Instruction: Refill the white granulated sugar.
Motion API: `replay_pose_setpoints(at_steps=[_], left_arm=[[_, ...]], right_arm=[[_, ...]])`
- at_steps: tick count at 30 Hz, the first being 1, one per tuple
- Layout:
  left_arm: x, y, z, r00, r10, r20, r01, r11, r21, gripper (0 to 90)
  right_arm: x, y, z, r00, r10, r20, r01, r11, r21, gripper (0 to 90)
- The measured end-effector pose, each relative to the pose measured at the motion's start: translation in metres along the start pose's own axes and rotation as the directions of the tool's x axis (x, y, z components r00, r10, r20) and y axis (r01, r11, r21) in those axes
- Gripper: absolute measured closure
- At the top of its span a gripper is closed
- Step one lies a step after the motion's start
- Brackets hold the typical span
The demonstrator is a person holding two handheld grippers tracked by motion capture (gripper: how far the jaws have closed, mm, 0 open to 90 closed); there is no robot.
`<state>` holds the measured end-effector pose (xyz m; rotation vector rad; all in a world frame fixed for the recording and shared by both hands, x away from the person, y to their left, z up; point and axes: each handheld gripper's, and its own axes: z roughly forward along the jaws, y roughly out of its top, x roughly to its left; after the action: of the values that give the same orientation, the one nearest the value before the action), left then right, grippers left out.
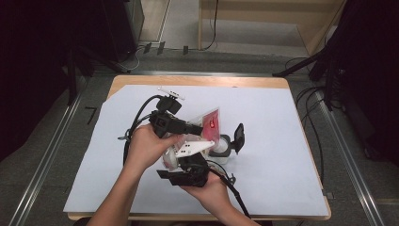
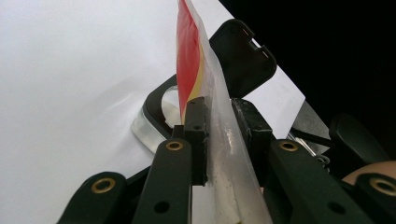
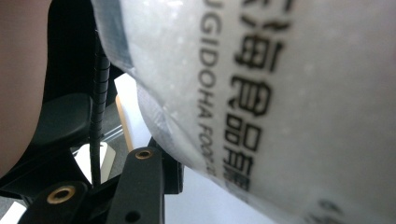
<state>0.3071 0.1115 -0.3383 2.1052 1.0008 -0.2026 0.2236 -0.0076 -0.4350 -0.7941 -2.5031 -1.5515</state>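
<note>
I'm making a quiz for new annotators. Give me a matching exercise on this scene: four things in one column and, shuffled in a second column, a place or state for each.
Things:
1. bag
2. left tool
3. jar
4. lid

Places or states:
A. flipped open, standing up beside the rim
B. shut on the bag's edge
C. held up between both tools
D. standing on the white sheet, open

Pairs: 1-C, 2-B, 3-D, 4-A
</note>
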Motion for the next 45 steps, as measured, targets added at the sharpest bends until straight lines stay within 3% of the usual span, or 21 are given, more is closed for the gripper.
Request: replay_pose_setpoints(at_steps=[24, 27, 45], left_arm=[[-0.0001, -0.0001, -0.0034, 0.9997, -0.021, -0.014, 0.022, 0.998, 0.06, 76.3], [-0.0002, 0.0003, -0.0026, 0.9991, -0.04, -0.012, 0.041, 0.9977, 0.054, 75.5], [-0.0033, -0.0001, -0.002, 0.9989, -0.029, -0.036, 0.031, 0.9984, 0.048, 78.3]], right_arm=[[0.0032, -0.0012, 0.0019, 0.9999, -0.015, 0.0, 0.015, 1.0, 0.011, 62.3], [0.003, -0.0011, 0.0016, 0.9999, -0.015, 0.003, 0.015, 1.0, 0.008, 62.2], [0.0031, -0.0014, 0.001, 0.9998, -0.018, 0.002, 0.018, 1.0, 0.007, 62.3]])
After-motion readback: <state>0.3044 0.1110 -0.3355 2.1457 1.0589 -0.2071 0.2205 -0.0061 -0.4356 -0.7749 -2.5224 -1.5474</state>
